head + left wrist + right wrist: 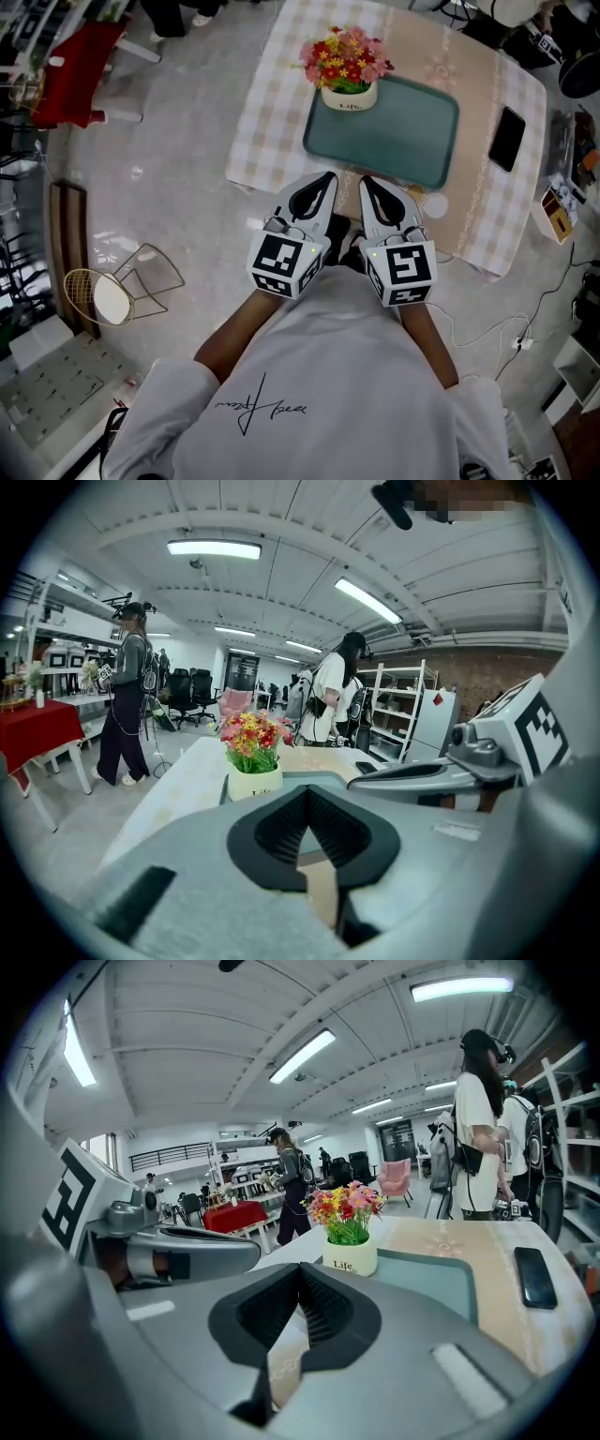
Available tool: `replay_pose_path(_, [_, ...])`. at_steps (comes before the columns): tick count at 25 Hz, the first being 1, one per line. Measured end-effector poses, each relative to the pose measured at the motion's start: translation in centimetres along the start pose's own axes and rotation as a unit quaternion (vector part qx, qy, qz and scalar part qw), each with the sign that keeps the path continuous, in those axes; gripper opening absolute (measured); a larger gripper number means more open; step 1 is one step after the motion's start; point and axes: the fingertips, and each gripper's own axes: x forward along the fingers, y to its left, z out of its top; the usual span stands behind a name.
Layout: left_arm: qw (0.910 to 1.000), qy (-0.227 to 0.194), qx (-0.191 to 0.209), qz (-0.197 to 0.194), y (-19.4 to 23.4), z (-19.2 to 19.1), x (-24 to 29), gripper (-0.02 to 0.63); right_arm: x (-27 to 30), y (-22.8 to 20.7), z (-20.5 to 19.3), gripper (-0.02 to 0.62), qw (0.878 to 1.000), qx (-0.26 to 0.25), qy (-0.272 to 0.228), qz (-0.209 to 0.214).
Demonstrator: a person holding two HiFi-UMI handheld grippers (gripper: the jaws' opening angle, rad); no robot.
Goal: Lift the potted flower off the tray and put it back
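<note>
Holding the left gripper point(326, 178) and the right gripper point(367, 183) side by side above the near edge of the table point(272, 122), jaws of each pressed together with nothing between them. Pointing both toward 12 o'clock, tips close to the near rim of the teal tray point(403, 141). Finding the potted flower point(348, 80) upright in the tray's 11 o'clock corner, dead ahead at 12 o'clock, well apart from both grippers. Passing a dark phone point(507, 138), flat on the cloth at the tray's 3 o'clock.
</note>
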Motion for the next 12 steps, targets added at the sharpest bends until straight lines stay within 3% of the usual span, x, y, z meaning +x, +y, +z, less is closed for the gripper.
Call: replay_pose_path(12, [0.9995,0.007,0.015,-0.027,4.3,1.4,3.5,0.015,4.9,-2.1,1.2,0.006,0.999,0.027,0.0,-0.04])
